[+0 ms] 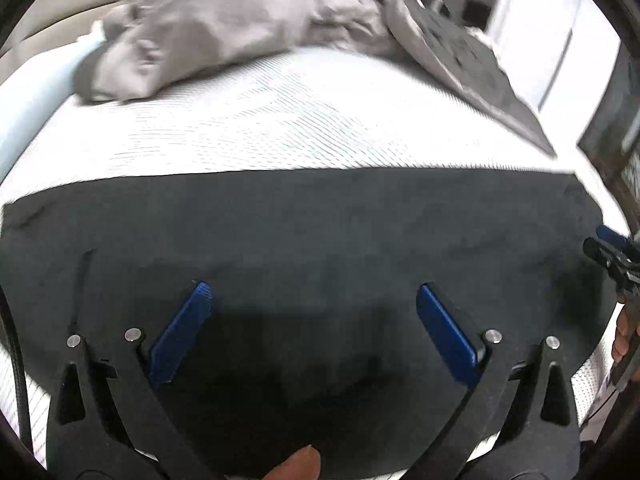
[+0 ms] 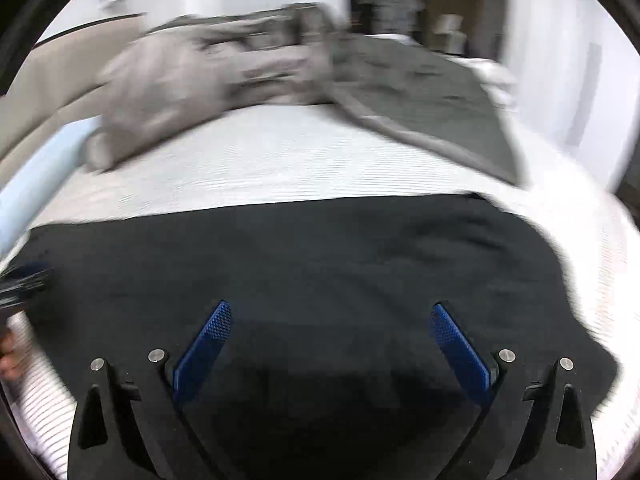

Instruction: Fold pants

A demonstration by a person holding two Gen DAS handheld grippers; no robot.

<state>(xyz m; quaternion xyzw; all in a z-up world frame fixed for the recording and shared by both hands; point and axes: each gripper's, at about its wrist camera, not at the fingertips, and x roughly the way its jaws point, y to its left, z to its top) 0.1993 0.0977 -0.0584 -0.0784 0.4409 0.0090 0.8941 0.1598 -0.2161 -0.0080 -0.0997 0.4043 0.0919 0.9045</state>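
Dark pants (image 1: 304,240) spread flat across the near part of the bed, lying directly ahead of and beneath both tongs, reaching well past them on either side. Soft, limp cloth by the look of it: light, no stiffness, likely to sag and drag when lifted from one spot only. Probably best taken at an edge or corner, thin layers pinched between the blue pads, one tong toward each end so the fold travels evenly. Far edge straight and tidy; right end rounder and slightly rumpled in the right wrist view.

Left gripper (image 1: 312,300) spread wide, nothing between its pads, hovering over the dark cloth. Right gripper (image 2: 330,320) likewise spread wide and holding nothing, over the same cloth.

Beyond the tongs, white striped mattress cover (image 1: 280,128), bare past the pants' far edge. Farther off, a crumpled grey blanket (image 1: 224,24) heaped at the head end, trailing toward the right. Pale wall and dim furniture behind, too blurred to name.
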